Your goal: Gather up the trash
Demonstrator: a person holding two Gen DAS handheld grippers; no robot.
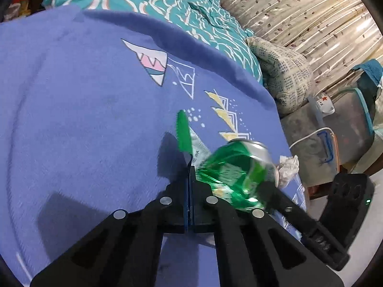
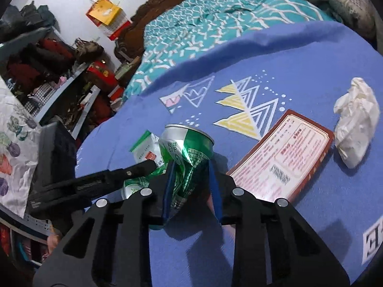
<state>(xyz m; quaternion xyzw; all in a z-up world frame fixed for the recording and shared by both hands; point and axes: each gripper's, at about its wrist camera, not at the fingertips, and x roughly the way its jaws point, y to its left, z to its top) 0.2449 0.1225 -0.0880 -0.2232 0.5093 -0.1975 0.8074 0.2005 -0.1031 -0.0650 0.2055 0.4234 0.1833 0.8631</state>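
A crushed green drink can (image 2: 186,153) stands on the blue blanket (image 2: 311,71), and my right gripper (image 2: 191,165) is shut on its dented lower half. Beside it on the left lies a small green and white packet (image 2: 143,148). The left gripper (image 2: 153,163) reaches in from the left and its tips meet at the packet's edge. In the left wrist view the left gripper (image 1: 189,167) is shut, with the packet (image 1: 189,138) pinched at its tips and the can (image 1: 237,174) just to the right. A red-bordered card (image 2: 282,162) and a crumpled white tissue (image 2: 356,119) lie further right.
A teal patterned quilt (image 1: 167,2) and a pillow (image 1: 284,76) lie beyond the blanket. Past the bed's edge stands a plastic box (image 1: 344,129) with a mug (image 1: 324,102) on it. Cluttered shelves (image 2: 47,71) stand to the left of the bed.
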